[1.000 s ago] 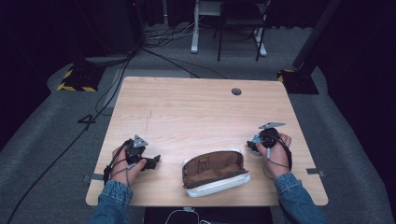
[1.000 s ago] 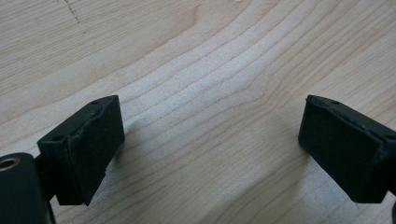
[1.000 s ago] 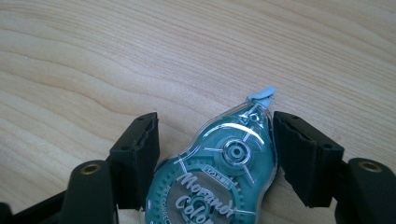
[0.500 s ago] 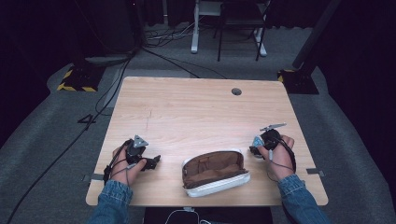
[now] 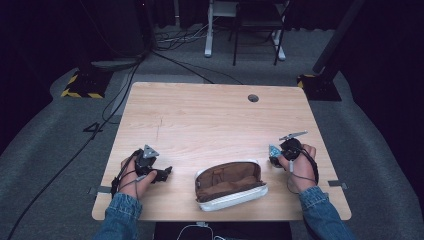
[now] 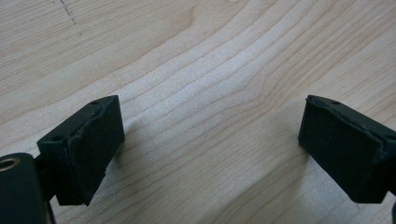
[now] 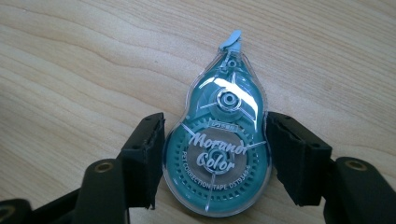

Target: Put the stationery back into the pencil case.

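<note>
Nearest the table's front edge: an open brown-lined pencil pouch with a pale grey shell (image 5: 230, 183), mouth up, lying between the two hands. Nothing visible inside but lining.

Left gripper (image 5: 161, 174) rests low on the light wood-grain table (image 5: 210, 120), left of the pouch. Its jaws stand spread wide with only bare wood between them.

Right gripper (image 7: 215, 161), right of the pouch: jaws have just been closing and now pinch a teal, clear-shelled, teardrop-shaped plastic correction tape dispenser (image 7: 219, 149). Pads press on the two sides of its wide round body, at about the lower reel. Narrow nose with the pale blue tip points away from the gripper. From the high view the dispenser (image 5: 274, 150) sits at the gripper's front, close over or on the table; can't tell whether it is lifted.

Handling, as a judgement: light, rigid, hollow shell; smooth and curved, so it could squirt forward out of a hard pinch. The present hold across the widest part looks right. Keep off the nose, the thin tip being the part likeliest to break.

Farther off: a round cable hole (image 5: 253, 98) near the table's back edge.
</note>
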Demonstrator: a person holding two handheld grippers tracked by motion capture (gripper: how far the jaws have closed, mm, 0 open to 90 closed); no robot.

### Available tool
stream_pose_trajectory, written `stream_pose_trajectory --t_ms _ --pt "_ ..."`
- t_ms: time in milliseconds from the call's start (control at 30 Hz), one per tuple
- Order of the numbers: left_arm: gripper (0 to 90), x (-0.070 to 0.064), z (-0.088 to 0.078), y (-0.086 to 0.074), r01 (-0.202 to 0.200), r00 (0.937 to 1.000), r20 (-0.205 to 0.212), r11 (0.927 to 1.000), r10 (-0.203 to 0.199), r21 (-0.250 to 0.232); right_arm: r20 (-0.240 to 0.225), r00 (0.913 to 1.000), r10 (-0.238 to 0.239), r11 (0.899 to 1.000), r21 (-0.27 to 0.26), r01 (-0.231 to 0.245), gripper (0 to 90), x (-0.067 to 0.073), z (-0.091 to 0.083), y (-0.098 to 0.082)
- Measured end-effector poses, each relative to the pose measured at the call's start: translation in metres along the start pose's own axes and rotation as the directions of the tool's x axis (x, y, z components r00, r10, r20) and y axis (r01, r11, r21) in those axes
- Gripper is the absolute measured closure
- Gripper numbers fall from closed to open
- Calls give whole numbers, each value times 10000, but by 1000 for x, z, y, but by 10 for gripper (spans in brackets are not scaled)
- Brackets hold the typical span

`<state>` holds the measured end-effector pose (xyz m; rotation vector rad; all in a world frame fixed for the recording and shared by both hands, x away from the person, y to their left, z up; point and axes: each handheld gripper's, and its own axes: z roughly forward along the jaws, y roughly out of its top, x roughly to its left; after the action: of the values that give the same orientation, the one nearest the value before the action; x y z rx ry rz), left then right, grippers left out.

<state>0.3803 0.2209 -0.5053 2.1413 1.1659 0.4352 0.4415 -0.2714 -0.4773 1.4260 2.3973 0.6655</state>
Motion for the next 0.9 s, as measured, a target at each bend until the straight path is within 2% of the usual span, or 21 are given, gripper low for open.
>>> stream_pose_trajectory --t_ms 333,900 --pt "70 0 0 0 6 10000 5 10000 -6 -3 -158 9997 166 9995 -284 -170 395 -1 -4 1" --pt "66 0 0 0 13 10000 33 10000 -13 20 -304 9995 125 9944 -1050 -156 395 1 -37 8"
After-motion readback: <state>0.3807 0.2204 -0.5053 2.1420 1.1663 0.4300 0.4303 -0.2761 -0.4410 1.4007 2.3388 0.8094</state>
